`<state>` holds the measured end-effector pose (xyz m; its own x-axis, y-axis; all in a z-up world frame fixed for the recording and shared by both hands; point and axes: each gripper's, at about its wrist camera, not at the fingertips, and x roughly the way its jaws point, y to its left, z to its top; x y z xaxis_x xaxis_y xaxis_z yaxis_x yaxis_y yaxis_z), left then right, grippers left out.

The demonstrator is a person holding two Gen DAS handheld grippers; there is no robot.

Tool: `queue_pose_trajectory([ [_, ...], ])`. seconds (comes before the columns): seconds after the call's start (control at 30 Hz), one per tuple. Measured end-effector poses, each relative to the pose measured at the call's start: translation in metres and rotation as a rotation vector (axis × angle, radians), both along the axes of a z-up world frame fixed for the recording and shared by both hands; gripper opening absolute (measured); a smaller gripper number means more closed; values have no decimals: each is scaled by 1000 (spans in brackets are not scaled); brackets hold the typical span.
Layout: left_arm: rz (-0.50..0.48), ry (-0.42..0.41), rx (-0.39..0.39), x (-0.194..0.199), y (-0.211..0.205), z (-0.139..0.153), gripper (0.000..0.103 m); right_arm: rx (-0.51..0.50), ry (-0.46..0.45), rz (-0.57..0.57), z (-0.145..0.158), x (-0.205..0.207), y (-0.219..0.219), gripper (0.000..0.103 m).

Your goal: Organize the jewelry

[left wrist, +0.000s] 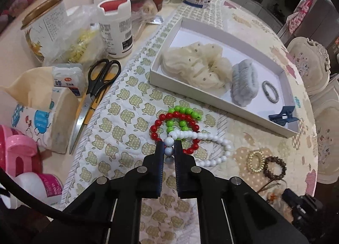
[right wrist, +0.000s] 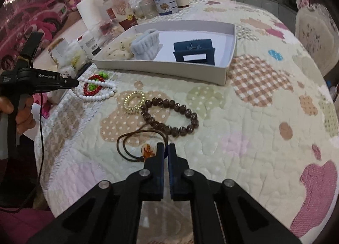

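Over on the far left of the worktop there's a clutter of tins and bottles, with black-handled scissors lying beside a tissue pack.

Moving right, the left claw is clamping down on a big white bead of the white bead necklace, pinching it right between the tips. That necklace is lying tangled with a red bead bracelet and a green bead bracelet on the quilted cover, just in front of the white box.

Inside the box, a cream scrunchie is sitting next to a grey-blue fluffy band, then a small grey coil hair tie and a blue hair clip at the right end.

Further right, outside the box, a gold coil hair tie is touching a brown bead bracelet.

The right claw is sitting nearly closed with just a thin slit between the tips, holding nothing, right beside an orange pendant on a brown cord.
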<state>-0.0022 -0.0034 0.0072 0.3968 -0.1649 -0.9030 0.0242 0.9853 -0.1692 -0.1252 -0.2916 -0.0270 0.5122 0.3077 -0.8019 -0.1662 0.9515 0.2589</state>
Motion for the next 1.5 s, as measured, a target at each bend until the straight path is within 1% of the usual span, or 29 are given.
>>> queue_pose_trajectory([
  [0.03,-2,-3,-1,-2,0,2,8,2,12,3,-2,-1,0,17],
  [0.07,-3,-6,-2,-2,-1,4,8,-2,19,12,-4,-2,3,31],
  [0.13,-5,-14,-2,-6,-2,7,8,-16,20,37,-5,-4,9,47],
  [0.2,-7,-14,-5,-8,-4,8,8,-42,19,60,-6,-5,18,48],
  [0.3,-10,-13,-14,-10,-6,10,8,-117,28,56,-13,0,29,49],
  [0.37,-9,-17,-18,-12,-6,13,8,-167,-16,67,-14,-1,37,48],
  [0.43,-8,-25,-23,-13,-6,19,8,-185,-44,78,-16,-3,39,43],
  [0.47,-7,-31,-24,-13,-5,22,8,-163,-41,75,-15,-4,37,28],
  [0.53,-1,-45,-29,-13,-4,31,8,-90,-29,72,-11,-3,28,9],
  [0.57,0,-50,-34,-13,-3,34,8,-72,-27,62,-7,-2,23,9],
  [0.63,0,-65,-41,-12,-3,42,8,-83,-27,58,-4,-2,18,9],
  [0.67,1,-73,-41,-13,-4,45,8,-72,-28,55,-2,-3,14,9],
  [0.83,-7,-100,-46,-15,-7,60,8,-3,-28,50,7,-10,3,9],
  [1.0,-17,-132,-47,-15,-11,77,8,68,-54,37,22,-14,-3,9],
  [1.23,-28,-176,-53,-7,-15,105,8,86,-135,38,61,-11,-5,9],
  [1.5,-40,-235,-48,14,-26,130,8,87,-204,34,92,11,-11,9],
])
